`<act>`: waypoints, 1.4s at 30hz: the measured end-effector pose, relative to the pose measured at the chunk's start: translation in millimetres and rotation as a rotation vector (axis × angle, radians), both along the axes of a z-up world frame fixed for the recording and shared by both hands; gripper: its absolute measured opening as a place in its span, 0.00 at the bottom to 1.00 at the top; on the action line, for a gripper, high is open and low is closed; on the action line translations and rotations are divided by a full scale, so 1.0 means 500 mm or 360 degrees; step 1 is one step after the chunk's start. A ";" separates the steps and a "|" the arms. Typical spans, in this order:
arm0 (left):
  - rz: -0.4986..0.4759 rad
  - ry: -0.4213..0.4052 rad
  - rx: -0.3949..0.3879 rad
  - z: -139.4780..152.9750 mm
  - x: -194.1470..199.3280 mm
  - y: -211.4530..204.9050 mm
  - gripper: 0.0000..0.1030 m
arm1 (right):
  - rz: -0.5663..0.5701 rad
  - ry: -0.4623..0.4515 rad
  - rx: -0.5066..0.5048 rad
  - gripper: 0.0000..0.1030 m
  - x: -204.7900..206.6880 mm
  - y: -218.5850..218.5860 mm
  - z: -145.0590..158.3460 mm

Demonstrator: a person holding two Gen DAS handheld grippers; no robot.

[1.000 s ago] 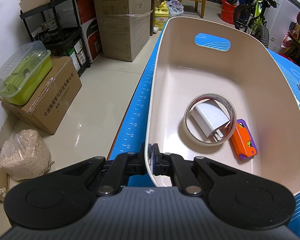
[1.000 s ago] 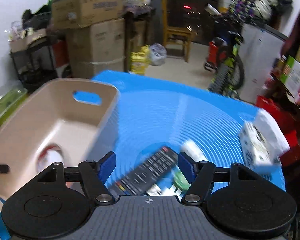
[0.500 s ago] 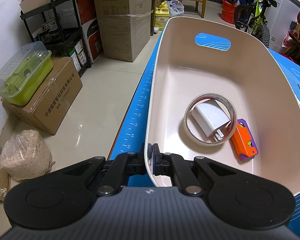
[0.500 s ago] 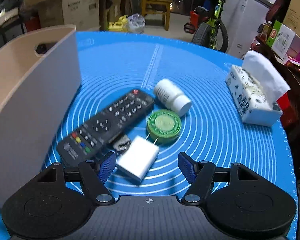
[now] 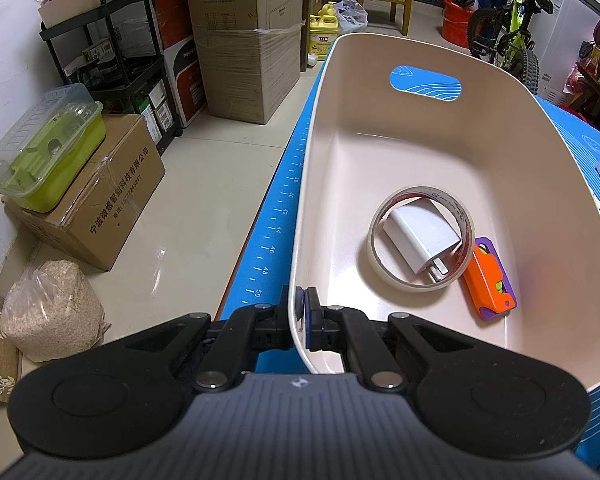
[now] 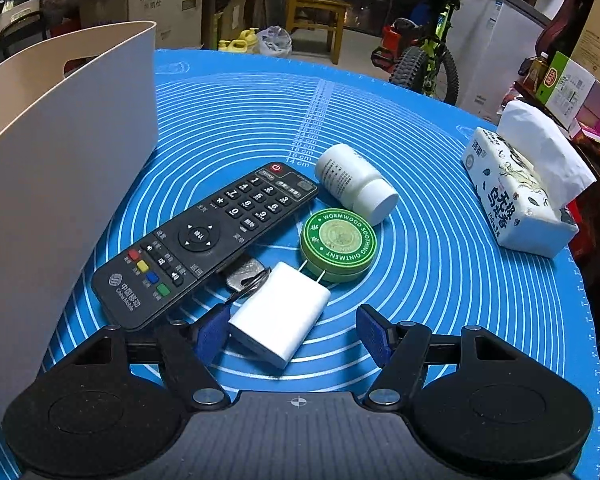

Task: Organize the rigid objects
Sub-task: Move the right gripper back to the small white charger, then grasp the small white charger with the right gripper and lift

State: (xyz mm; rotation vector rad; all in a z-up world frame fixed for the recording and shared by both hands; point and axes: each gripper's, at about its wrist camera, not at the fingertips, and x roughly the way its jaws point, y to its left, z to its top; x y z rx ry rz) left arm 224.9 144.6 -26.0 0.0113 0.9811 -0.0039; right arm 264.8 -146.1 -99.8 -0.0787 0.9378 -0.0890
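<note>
My left gripper (image 5: 301, 312) is shut on the near rim of the beige bin (image 5: 340, 152). Inside the bin lie a tape roll (image 5: 376, 264) around a white charger (image 5: 418, 238), and an orange and purple tool (image 5: 488, 280). My right gripper (image 6: 294, 332) is open, low over the blue mat (image 6: 440, 280), with a white charger (image 6: 280, 316) between its fingers, close to the left one. Beyond it lie a black remote (image 6: 204, 240), a metal key (image 6: 246, 274), a green ointment tin (image 6: 338, 240) and a white pill bottle (image 6: 354, 186). The bin's outer wall (image 6: 60, 184) stands at left.
A tissue pack (image 6: 520, 196) sits at the mat's right edge. Left of the table the floor holds cardboard boxes (image 5: 100, 196), a green lidded container (image 5: 48, 152), a sack (image 5: 52, 312) and a black shelf (image 5: 124, 52). A bicycle (image 6: 424, 52) and a chair (image 6: 316, 12) stand beyond the table.
My right gripper has swung down and forward toward the mat, and the white charger now lies between its open fingers. The left gripper and bin have not moved.
</note>
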 end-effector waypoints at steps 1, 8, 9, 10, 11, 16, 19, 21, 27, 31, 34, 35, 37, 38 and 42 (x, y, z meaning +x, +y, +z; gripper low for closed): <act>0.0000 0.0000 0.0000 0.000 0.000 0.000 0.06 | -0.0004 -0.0005 -0.0002 0.72 0.000 0.000 0.000; 0.0001 0.0001 0.0002 0.000 0.002 0.000 0.06 | -0.0007 -0.0038 0.0052 0.54 -0.005 -0.009 -0.001; 0.0001 0.0000 0.0002 0.000 0.002 0.000 0.06 | -0.0008 -0.0032 0.0063 0.51 -0.005 -0.009 -0.001; 0.0001 0.0000 0.0003 0.000 0.002 0.000 0.06 | -0.0011 -0.0030 0.0064 0.51 -0.005 -0.008 0.000; 0.0001 0.0000 0.0001 0.000 0.002 0.000 0.06 | -0.0013 -0.0030 0.0068 0.50 -0.005 -0.008 0.000; 0.0001 0.0001 0.0002 0.001 0.002 0.000 0.06 | -0.0034 -0.0010 0.0074 0.43 -0.014 -0.011 0.004; 0.0002 0.0000 0.0000 0.000 0.002 0.000 0.06 | -0.0040 0.0004 0.0071 0.42 -0.025 -0.014 0.005; 0.0001 0.0000 0.0002 0.000 0.002 0.000 0.06 | -0.0032 0.0008 0.0058 0.42 -0.029 -0.016 0.006; 0.0001 0.0000 -0.0002 0.001 0.004 0.002 0.06 | -0.0040 -0.0045 0.0037 0.42 -0.040 -0.016 0.021; 0.0001 0.0001 -0.0002 0.000 0.004 0.002 0.06 | -0.0064 -0.0107 0.0058 0.42 -0.046 -0.020 0.047; 0.0001 0.0001 -0.0002 0.000 0.004 0.002 0.06 | -0.0080 -0.0159 0.0057 0.42 -0.053 -0.020 0.066; 0.0001 0.0001 -0.0003 0.000 0.004 0.002 0.06 | -0.0084 -0.0179 0.0065 0.42 -0.055 -0.020 0.074; 0.0000 0.0001 -0.0004 0.001 0.005 0.002 0.06 | -0.0083 -0.0225 0.0084 0.42 -0.058 -0.019 0.093; 0.0000 0.0001 -0.0004 0.000 0.004 0.002 0.06 | -0.0077 -0.0250 0.0091 0.42 -0.060 -0.018 0.104; 0.0000 0.0000 -0.0002 0.000 0.004 0.002 0.06 | -0.0014 -0.0348 0.0110 0.42 -0.061 0.006 0.151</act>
